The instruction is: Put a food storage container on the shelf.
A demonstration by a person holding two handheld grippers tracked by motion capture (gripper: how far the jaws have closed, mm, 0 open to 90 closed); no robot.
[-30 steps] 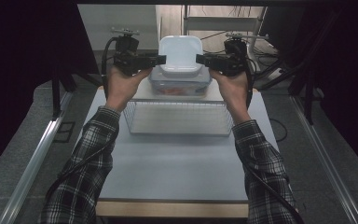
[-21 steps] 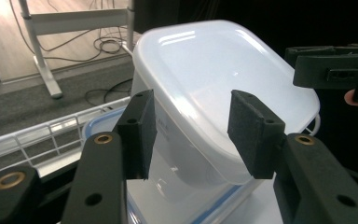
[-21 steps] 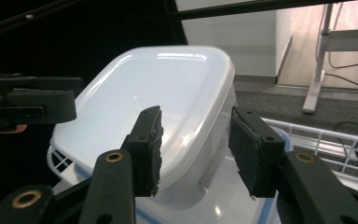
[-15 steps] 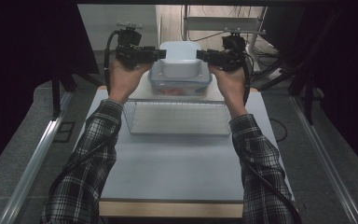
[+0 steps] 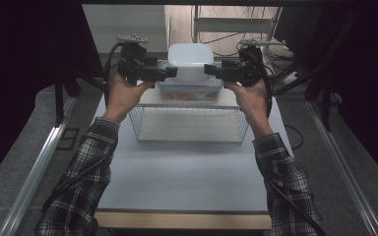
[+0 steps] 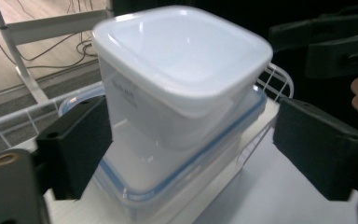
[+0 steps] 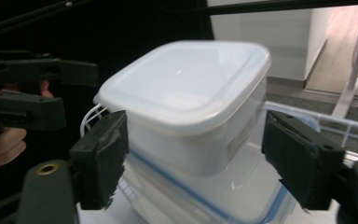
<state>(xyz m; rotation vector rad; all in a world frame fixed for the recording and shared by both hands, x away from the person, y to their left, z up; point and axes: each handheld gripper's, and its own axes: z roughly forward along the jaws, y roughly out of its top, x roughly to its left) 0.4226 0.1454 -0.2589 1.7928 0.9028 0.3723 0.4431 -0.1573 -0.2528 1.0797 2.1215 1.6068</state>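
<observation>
A white lidded tub (image 5: 190, 56) stands on a larger clear container with a blue-edged lid (image 5: 189, 90), at the far end of the table. My left gripper (image 5: 163, 73) is at the tub's left side and my right gripper (image 5: 210, 70) at its right. Both have just been opening, with the tub between their jaws. In the left gripper view the tub (image 6: 177, 79) sits between the spread jaws of the left gripper (image 6: 198, 149), and the pads do not press on it. In the right gripper view the right gripper (image 7: 200, 158) also stands open around the tub (image 7: 186, 93).
The stacked containers rest on the white top of a wire basket (image 5: 192, 123) on the grey table (image 5: 187, 172). A metal frame and cables (image 5: 226, 29) lie on the floor beyond. Dark screens close in both sides.
Both grippers' jaws have spread away from the tub's sides. The tub now rests on the blue-edged container. The hands have barely moved.
</observation>
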